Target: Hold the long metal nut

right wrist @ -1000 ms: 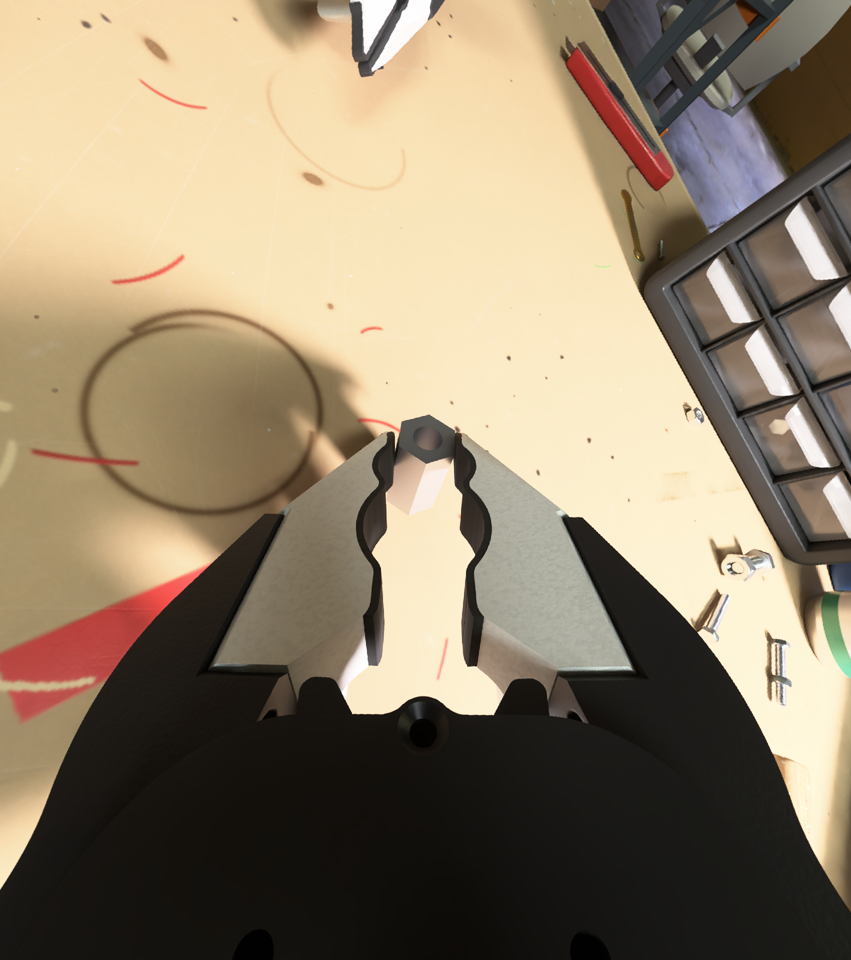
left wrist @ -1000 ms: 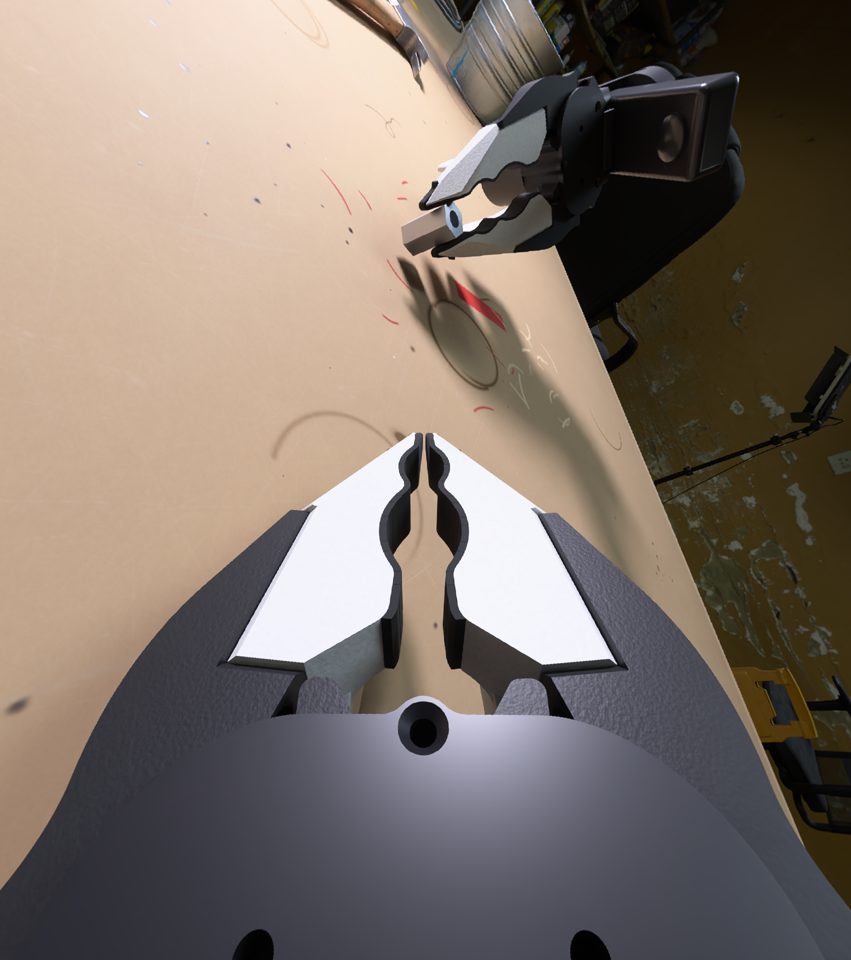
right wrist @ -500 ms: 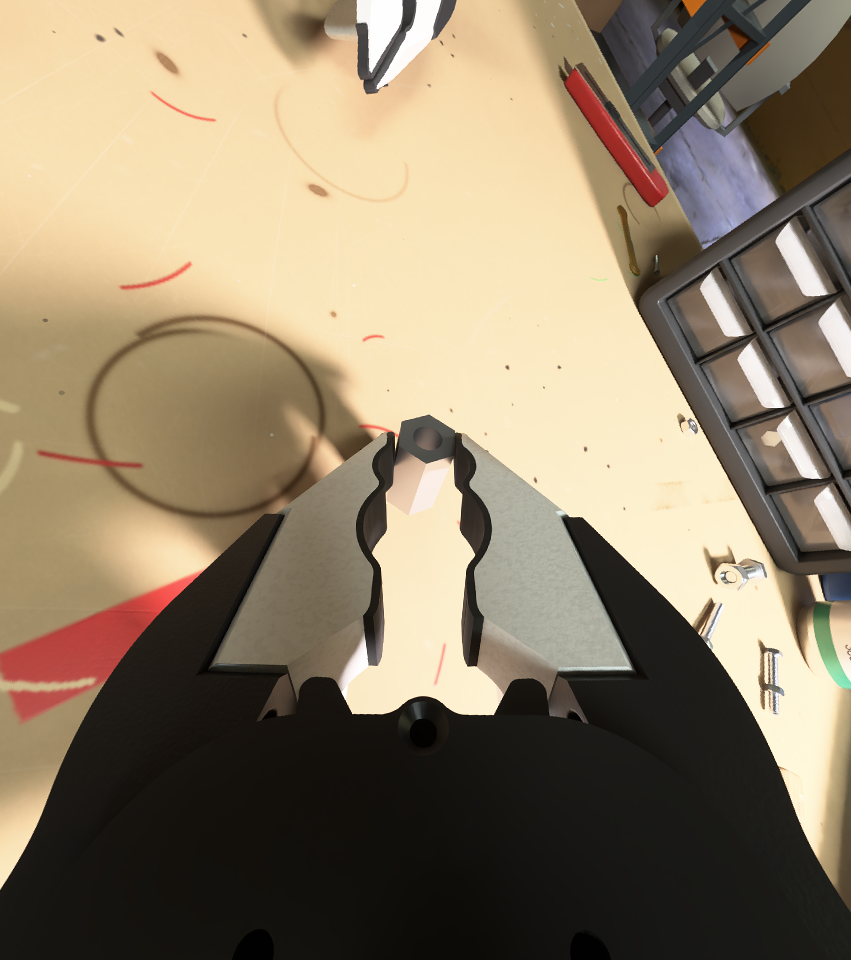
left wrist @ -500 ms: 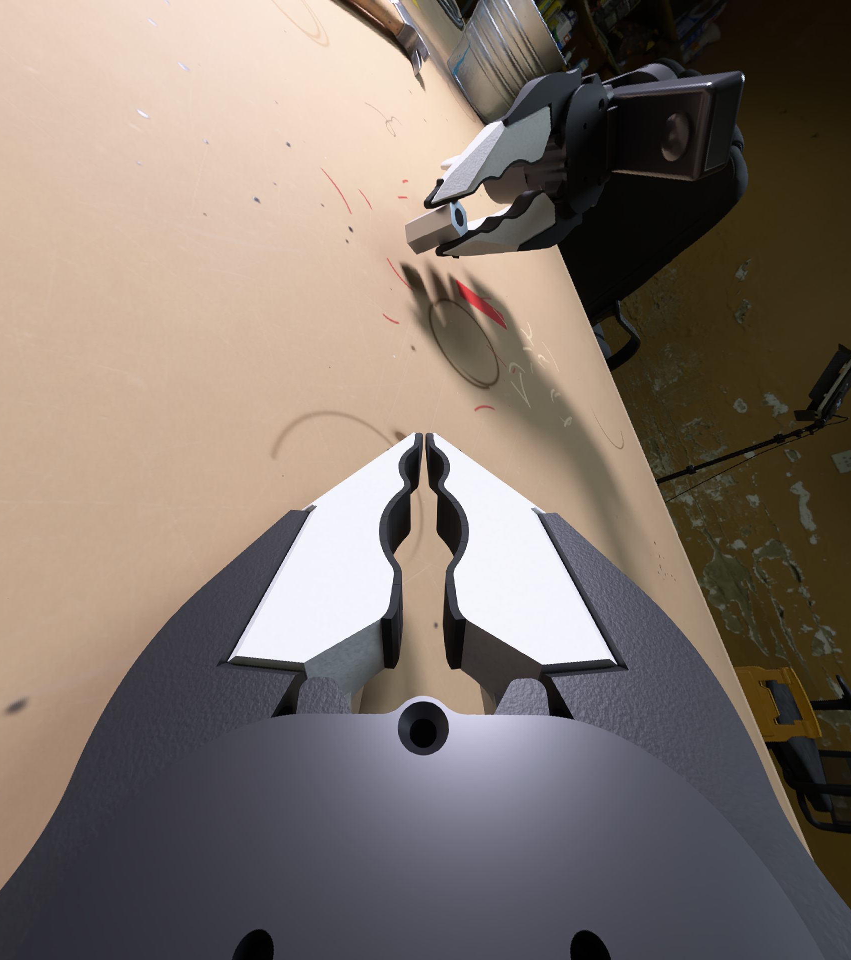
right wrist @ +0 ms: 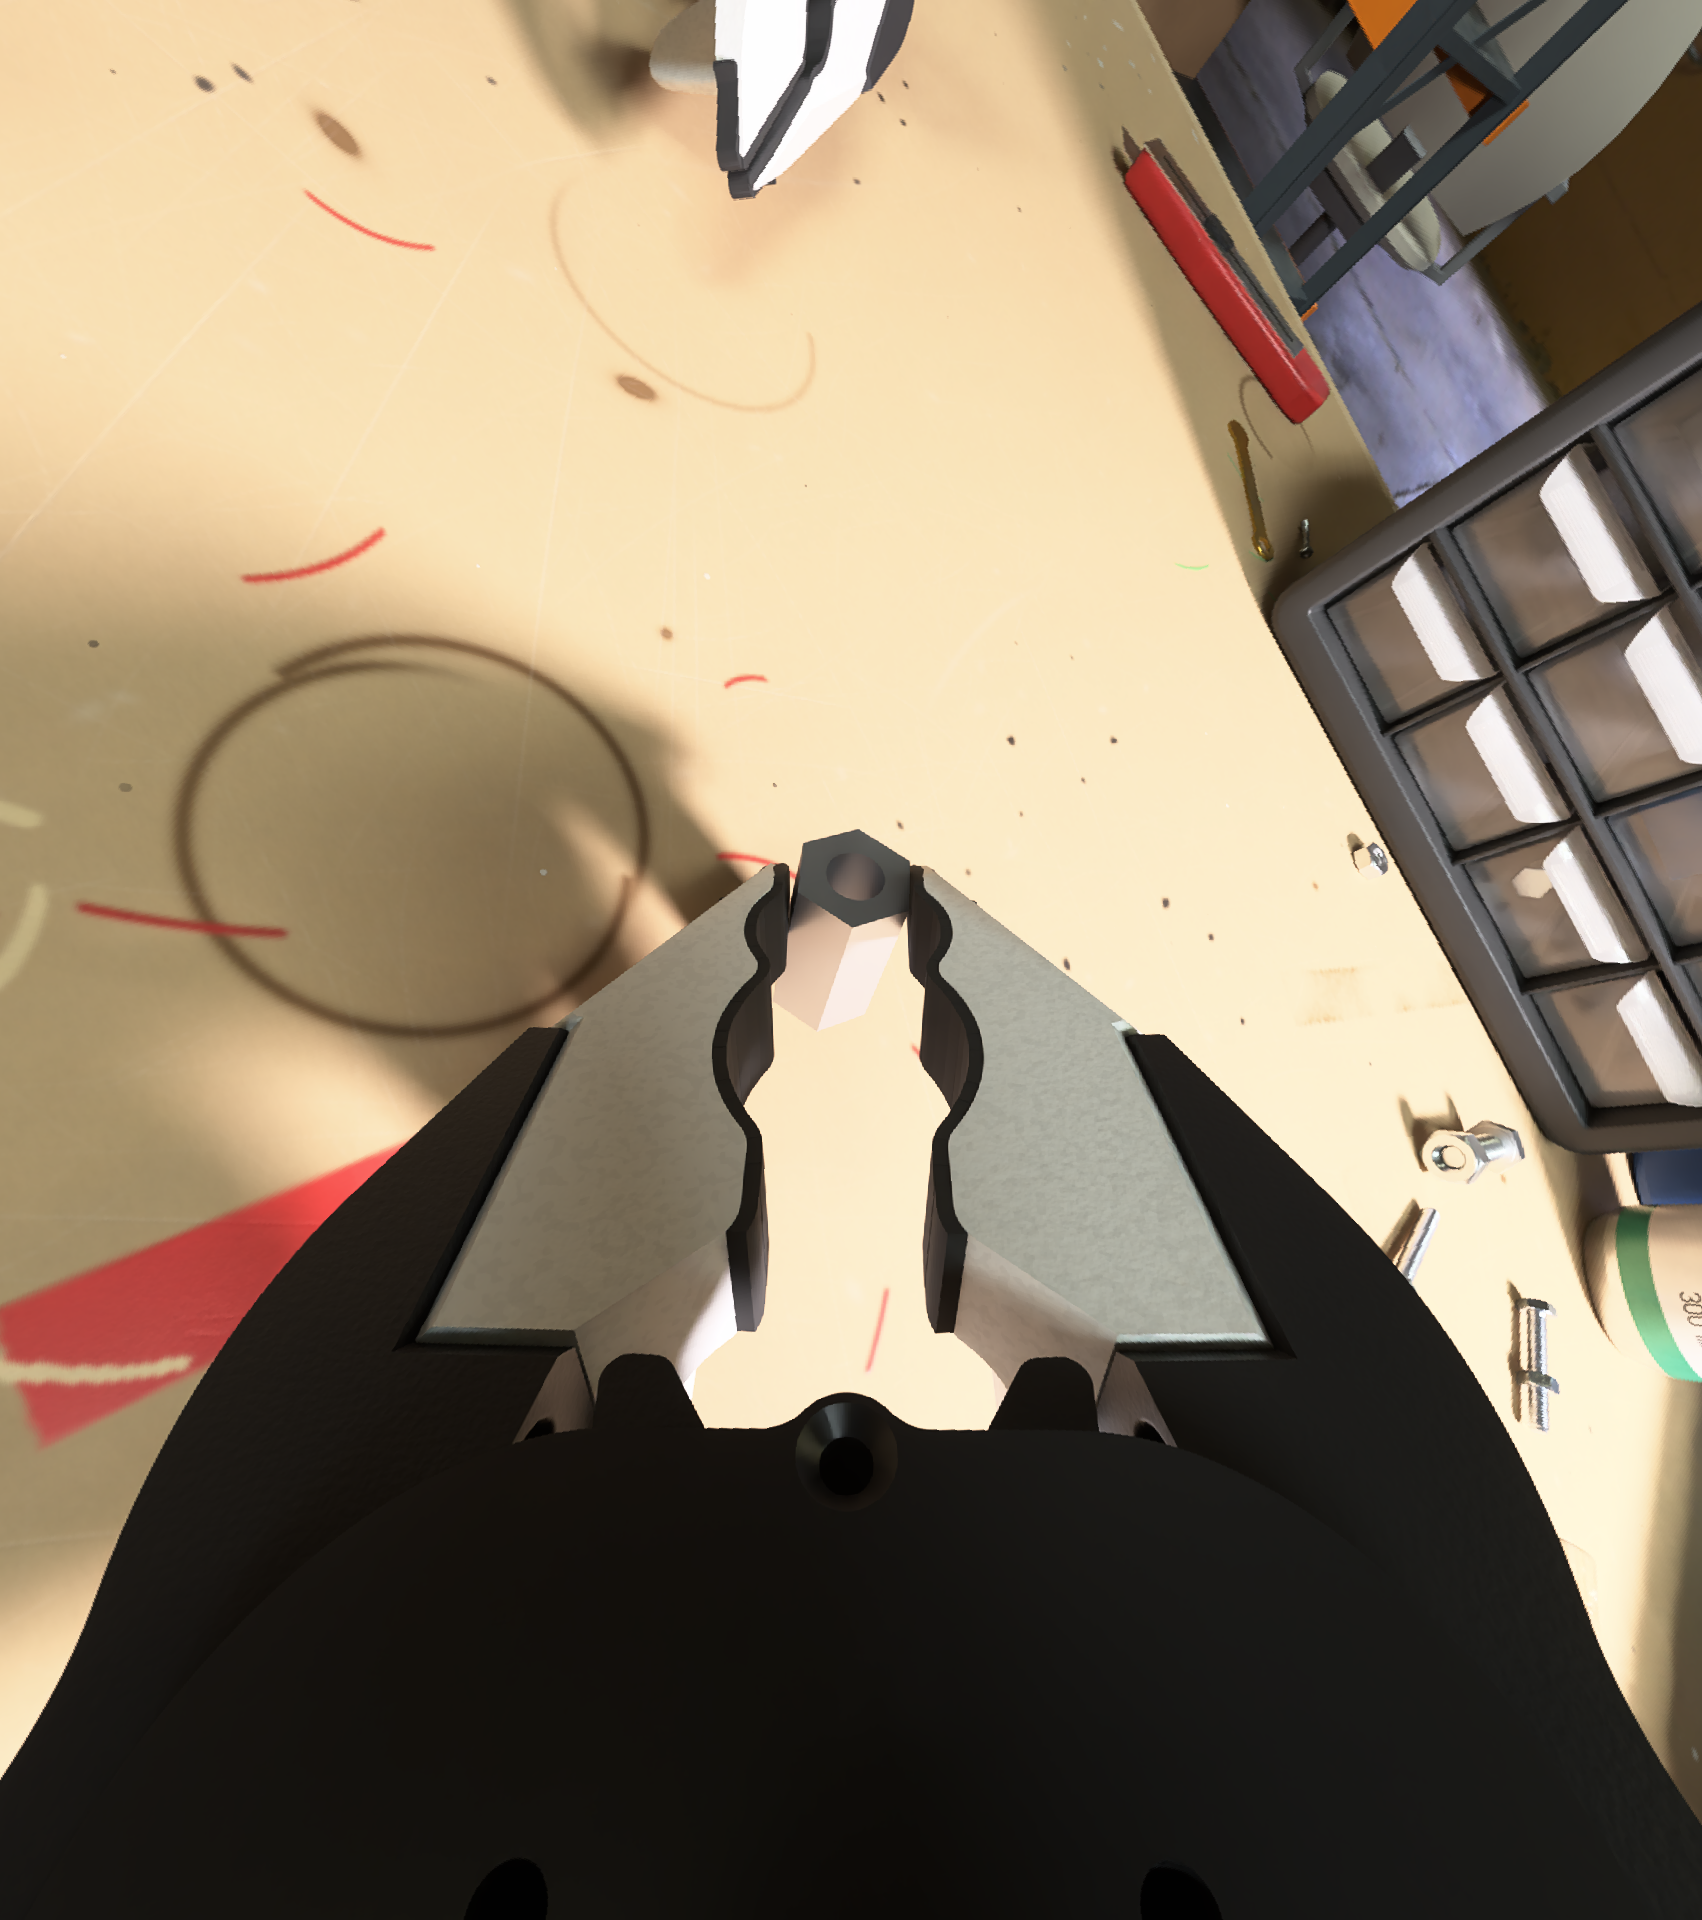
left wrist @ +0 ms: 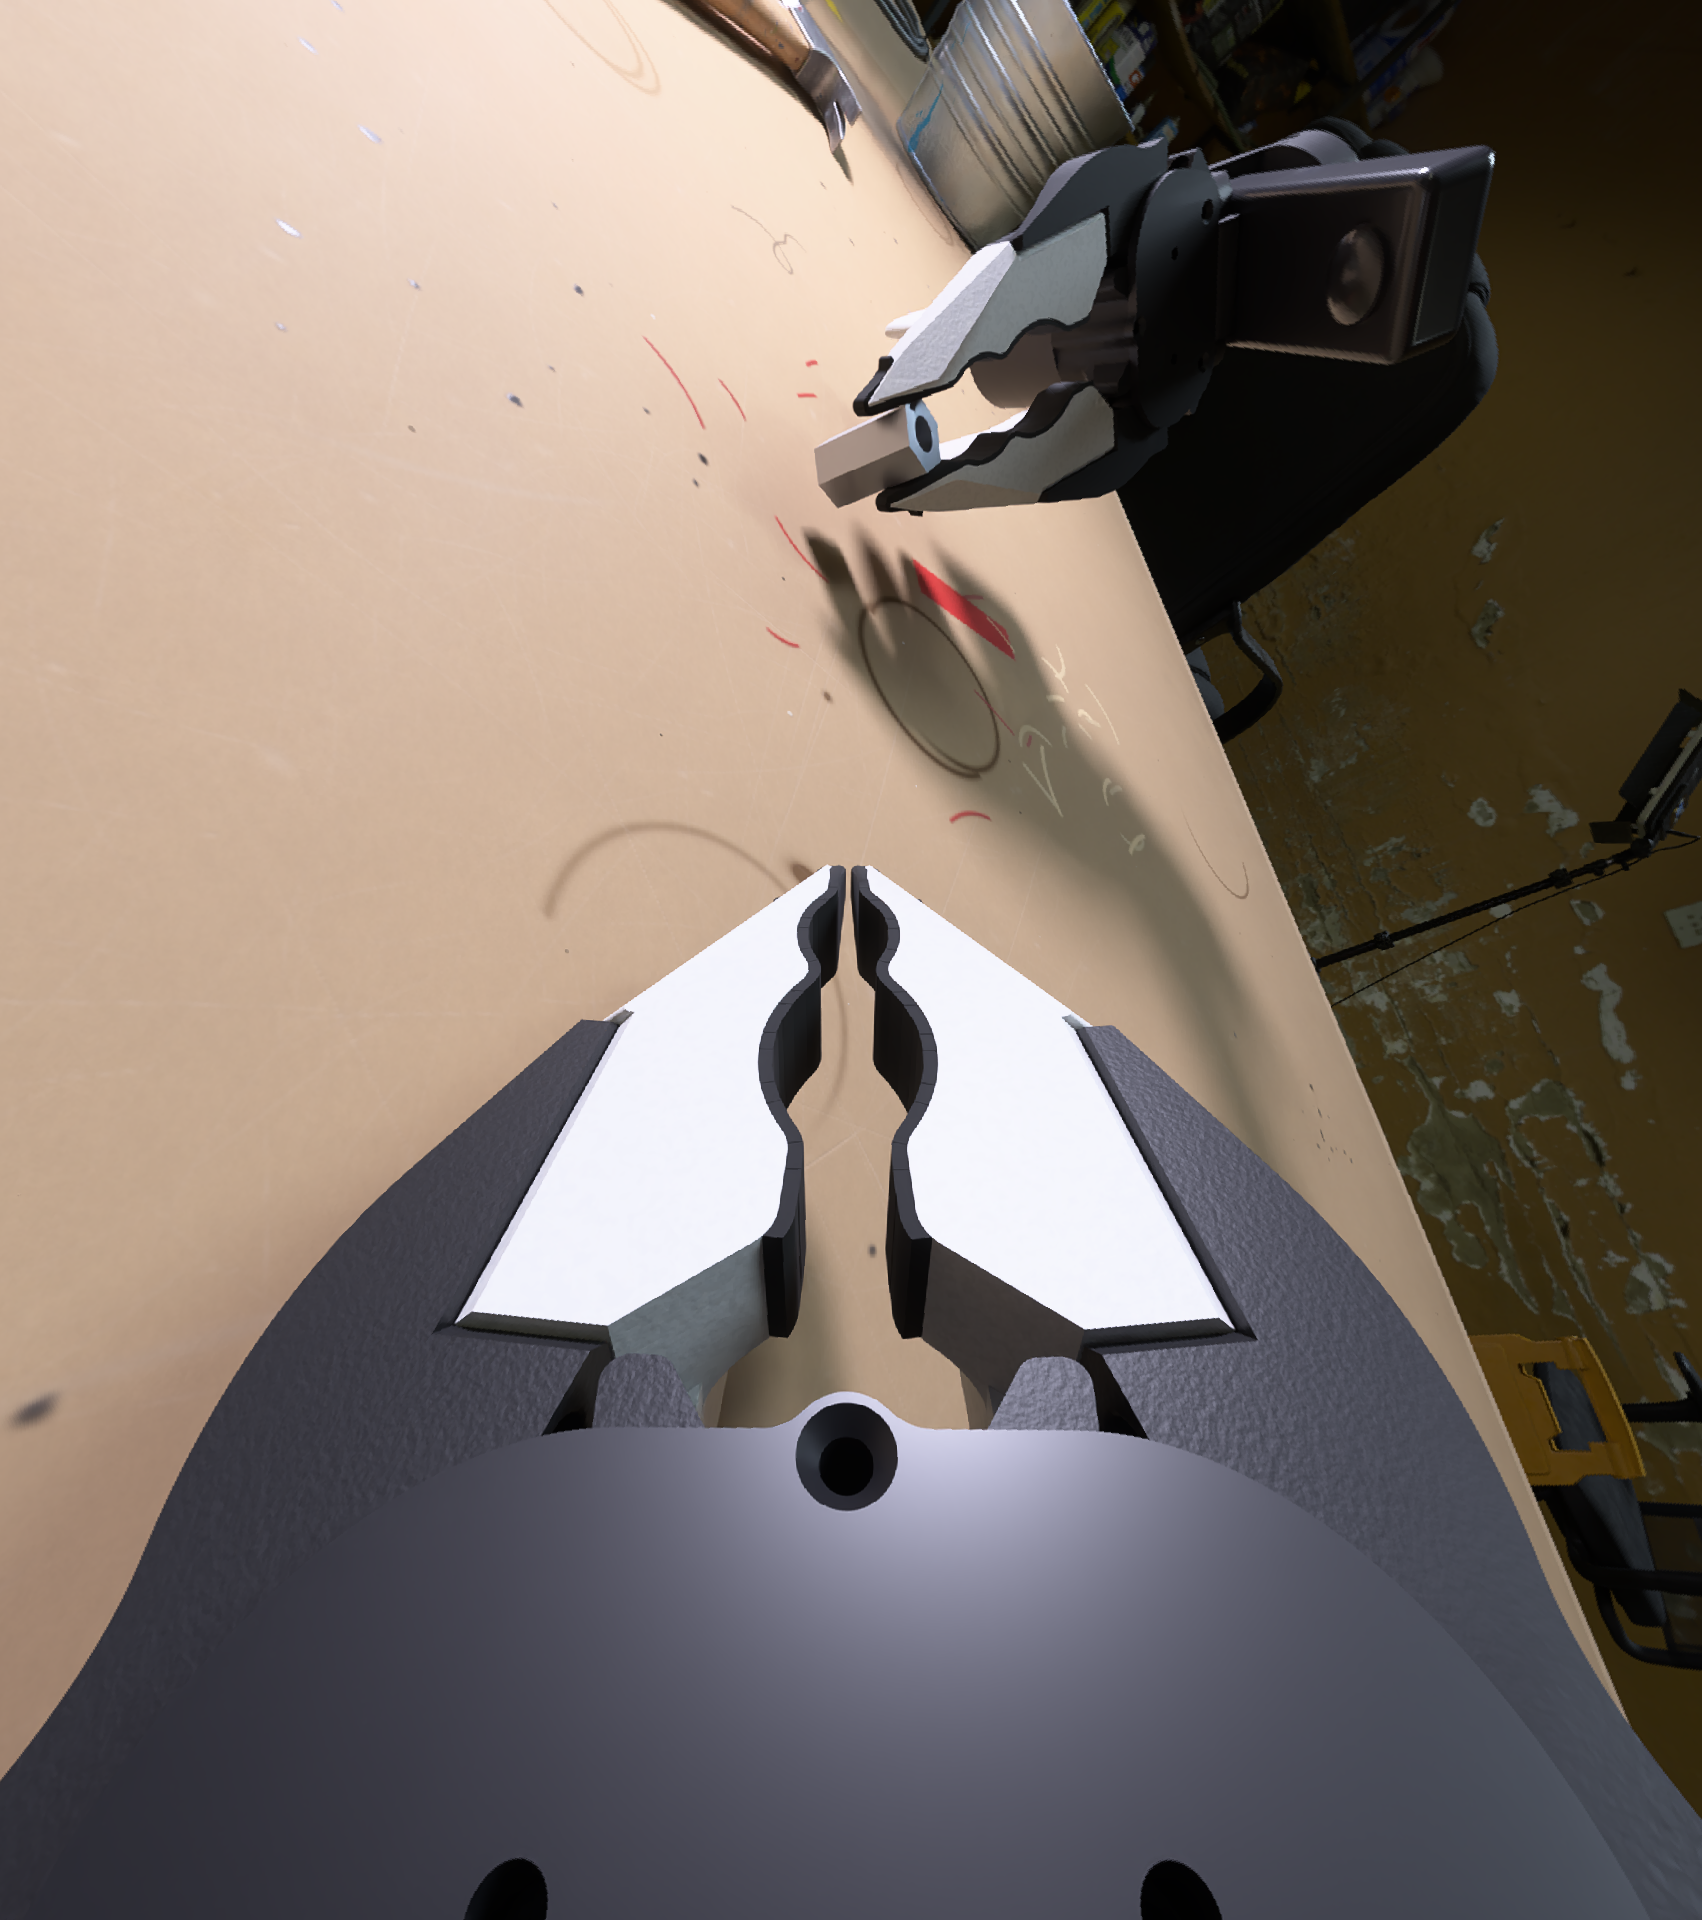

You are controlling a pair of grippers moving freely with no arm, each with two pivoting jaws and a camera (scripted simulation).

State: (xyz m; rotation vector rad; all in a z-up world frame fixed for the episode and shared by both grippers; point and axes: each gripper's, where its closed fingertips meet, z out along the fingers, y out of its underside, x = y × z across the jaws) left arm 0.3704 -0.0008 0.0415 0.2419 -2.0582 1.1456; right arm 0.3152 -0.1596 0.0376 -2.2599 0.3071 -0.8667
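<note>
Pretty much done I'd say: the right tongs [right wrist: 847, 883] are pinching the long metal nut [right wrist: 842, 935] clear above the surface [right wrist: 930, 520] near its right edge, while the left tongs [left wrist: 845, 878] sit closed and empty, so just hang on.

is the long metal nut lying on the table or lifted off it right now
Lifted. The long hexagonal metal nut is clamped between the right gripper fingertips, above the tan table, its shadow apart below.

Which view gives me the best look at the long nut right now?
The right wrist view: the long metal nut fills the centre, clamped at the right gripper tips, hex end and bore clear. The left wrist view shows it small, far off, side-on, above the table.
</note>
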